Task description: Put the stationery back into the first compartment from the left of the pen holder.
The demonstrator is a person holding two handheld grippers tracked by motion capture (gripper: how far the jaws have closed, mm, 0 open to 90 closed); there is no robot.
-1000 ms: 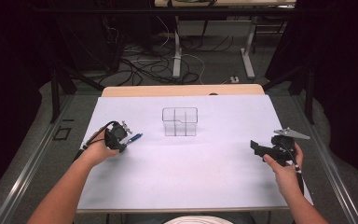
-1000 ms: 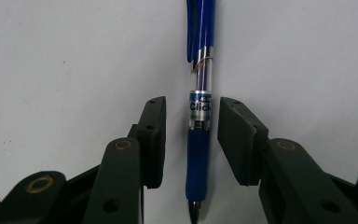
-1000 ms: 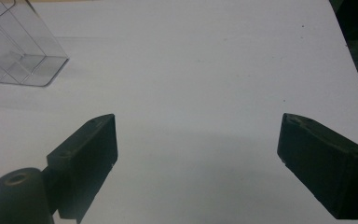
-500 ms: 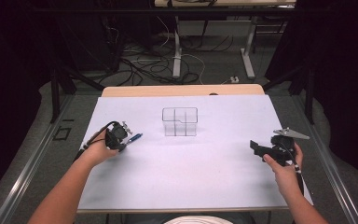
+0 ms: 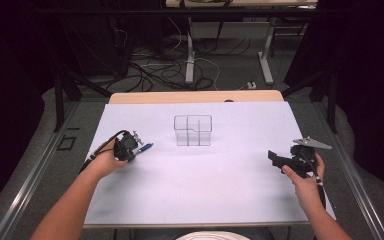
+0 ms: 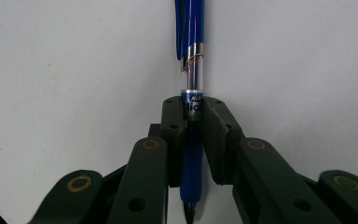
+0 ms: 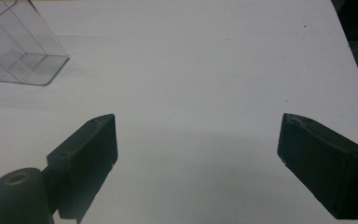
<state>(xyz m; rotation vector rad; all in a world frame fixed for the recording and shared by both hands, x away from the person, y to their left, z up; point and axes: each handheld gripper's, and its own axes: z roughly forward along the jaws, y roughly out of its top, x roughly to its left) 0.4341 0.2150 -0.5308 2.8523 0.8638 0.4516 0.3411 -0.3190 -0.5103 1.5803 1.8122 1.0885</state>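
Blue plastic, with a clear section and a chrome band, makes up the pen that my left gripper now has between its jaws; those jaws have just been closing, and in the left gripper view the pads sit against the barrel on both sides, so I judge the grip made or all but made. The pen lies along the line of the jaws, its tip pointing back toward the gripper body and its clip end projecting forward. In the high view the left gripper rests low near the left edge of the white tabletop, with the pen poking out toward the middle. A label on the barrel is partly legible: I read "Slic" and cannot make out the rest or the smaller mark above it. Beyond the pen, toward the far edge and roughly central, stands a clear plastic organiser with several open compartments, all apparently empty. My right gripper waits near the right edge, jaws standing wide apart with nothing between them, as the right gripper view confirms; the organiser shows at that view's upper left. Assessment: the pick-up step is in hand. The next move calls for lifting the pen, carrying it over the organiser and tipping it upright to drop into one compartment.
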